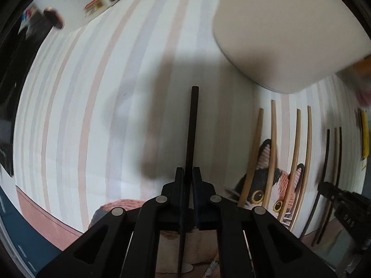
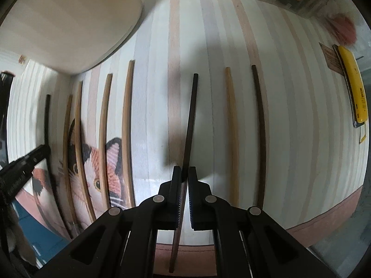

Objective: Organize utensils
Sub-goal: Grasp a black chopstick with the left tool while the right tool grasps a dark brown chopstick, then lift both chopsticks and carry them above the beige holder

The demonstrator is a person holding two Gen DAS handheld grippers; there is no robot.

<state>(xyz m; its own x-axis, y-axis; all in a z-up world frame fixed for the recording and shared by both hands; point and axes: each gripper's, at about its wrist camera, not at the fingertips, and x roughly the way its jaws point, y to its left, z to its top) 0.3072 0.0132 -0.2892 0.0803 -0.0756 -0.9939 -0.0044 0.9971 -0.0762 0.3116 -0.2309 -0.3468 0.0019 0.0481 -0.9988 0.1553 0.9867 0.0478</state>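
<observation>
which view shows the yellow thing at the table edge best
The right wrist view. There the yellow object lies in full at the right edge of the striped cloth, long and slim, with dark trim and a dark mark near one end. The left wrist view catches only a thin, blurred sliver of it at the frame's rim.

Left wrist view: blurred box (image 1: 102, 0) at upper left, printing illegible; cream tray (image 1: 285, 34) cut by the top edge. Right wrist view: dark chopstick (image 2: 189, 125) partly hidden between the jaws; red blur (image 2: 345, 31) at upper right, unidentifiable.
</observation>
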